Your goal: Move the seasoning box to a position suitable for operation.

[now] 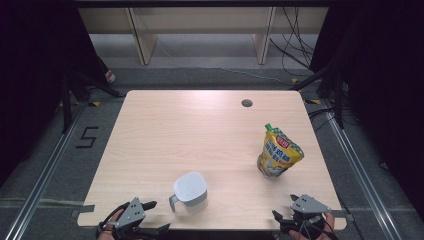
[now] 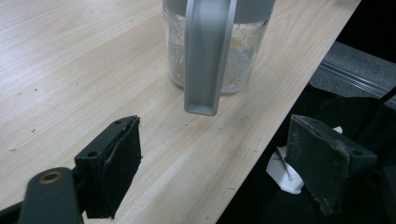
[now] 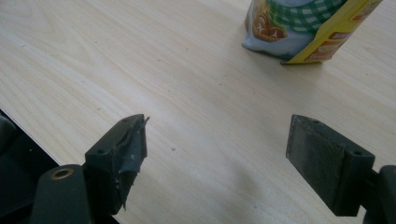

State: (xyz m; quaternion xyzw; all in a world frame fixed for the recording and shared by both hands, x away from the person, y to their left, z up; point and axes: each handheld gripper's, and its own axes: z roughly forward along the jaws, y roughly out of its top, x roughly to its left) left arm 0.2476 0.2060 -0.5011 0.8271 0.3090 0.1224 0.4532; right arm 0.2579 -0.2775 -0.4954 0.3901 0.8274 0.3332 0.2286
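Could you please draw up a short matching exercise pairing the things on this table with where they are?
Things:
1. jug
2. pouch
3. round hole
4. left gripper

Places:
A. far part of the table
B. near left corner
C. right side, standing upright
D. near edge, handle toward the left gripper

Pairs: 1-D, 2-C, 3-A, 4-B
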